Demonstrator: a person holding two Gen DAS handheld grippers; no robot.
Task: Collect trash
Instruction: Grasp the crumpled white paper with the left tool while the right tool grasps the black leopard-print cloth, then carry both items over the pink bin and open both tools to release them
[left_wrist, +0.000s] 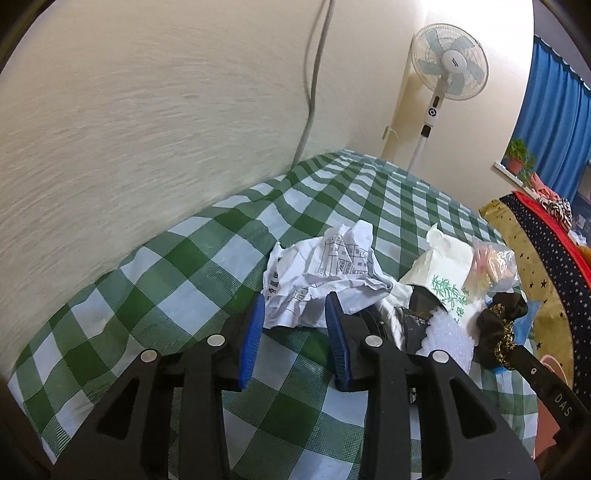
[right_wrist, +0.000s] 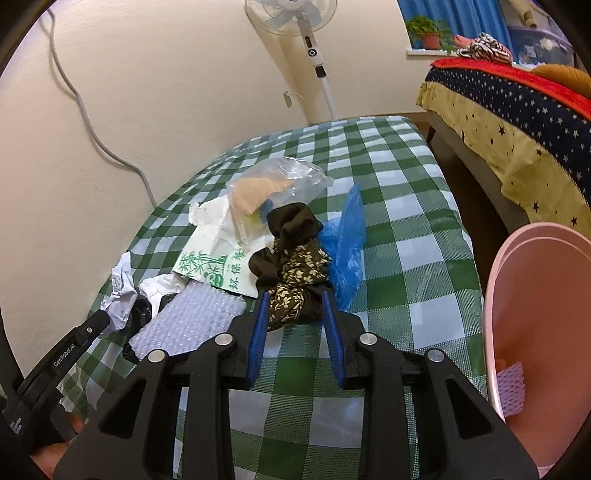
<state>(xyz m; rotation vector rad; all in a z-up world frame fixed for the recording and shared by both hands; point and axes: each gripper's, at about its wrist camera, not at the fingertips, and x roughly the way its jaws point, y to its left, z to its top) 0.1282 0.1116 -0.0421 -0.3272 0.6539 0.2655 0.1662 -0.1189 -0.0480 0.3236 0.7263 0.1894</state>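
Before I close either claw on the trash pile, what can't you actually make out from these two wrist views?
- Dark item under the crumpled paper: left view, covered by paper and the bamboo-print bag.
- Pink bin: right view, cut off by the frame edge; contents mostly hidden.
- Blue plastic: right view, partly behind the floral cloth.
- Left claw and right claw: contact with paper or cloth unclear.

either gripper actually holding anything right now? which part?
Nothing is held. The left gripper is open, fingers straddling the near edge of the crumpled paper. The right gripper is open around the near end of the floral cloth.
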